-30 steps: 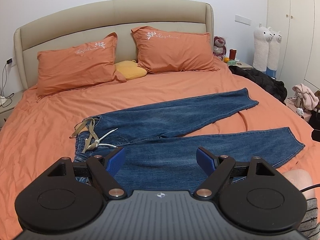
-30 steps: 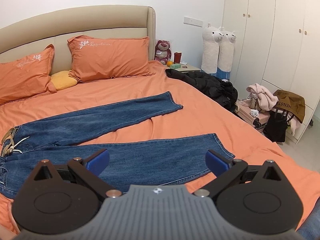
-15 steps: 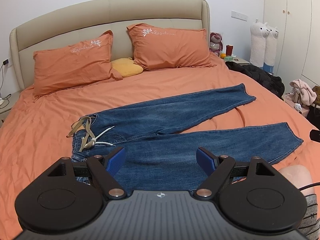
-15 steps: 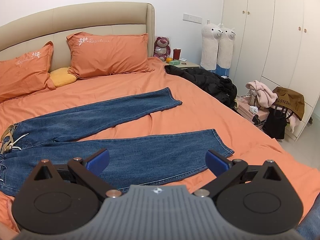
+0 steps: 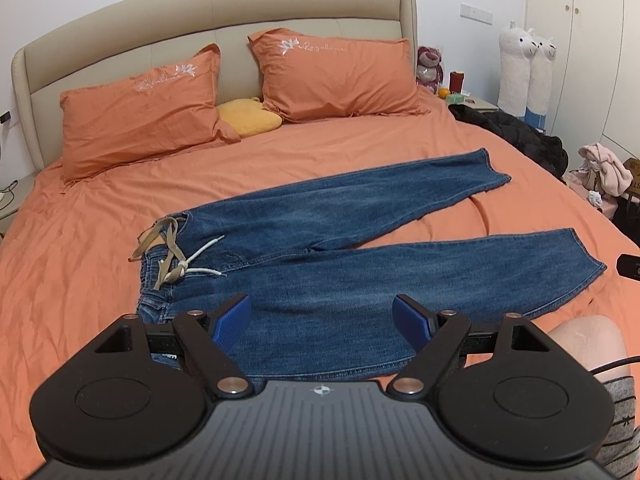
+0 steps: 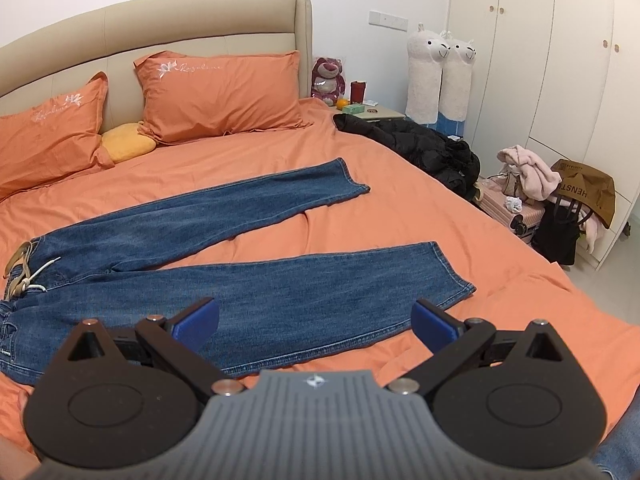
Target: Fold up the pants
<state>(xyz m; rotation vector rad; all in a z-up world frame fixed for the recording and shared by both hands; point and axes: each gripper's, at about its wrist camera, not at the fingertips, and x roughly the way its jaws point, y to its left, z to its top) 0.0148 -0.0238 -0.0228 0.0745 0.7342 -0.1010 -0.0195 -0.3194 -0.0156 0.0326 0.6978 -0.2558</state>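
Pants [image 5: 360, 248] of blue denim lie flat on the orange bed [image 5: 80, 264], waistband toward the left side and the two legs splayed apart in a V toward the right, the far leg angling up toward the pillows [image 5: 332, 76] and the near leg running along the front edge. Nothing is folded yet, by the look of it. Denim like this is likely fairly heavy and soft, limp rather than stiff, with enough friction to stay put on the sheet, so a pinch at a thick seam should hold better than one in the middle of a panel. Sensible grips would be the far leg's hem [image 6: 354, 180] and the waistband [image 5: 154, 280], to bring one leg over the other. The left gripper [image 5: 322, 320] hangs above the near thigh with its jaws spread wide and empty; the right gripper [image 6: 316, 320] hangs above the near leg's lower part, jaws likewise wide apart and holding nothing. A beige and white drawstring [image 5: 176, 248] lies knotted loosely at the waist.
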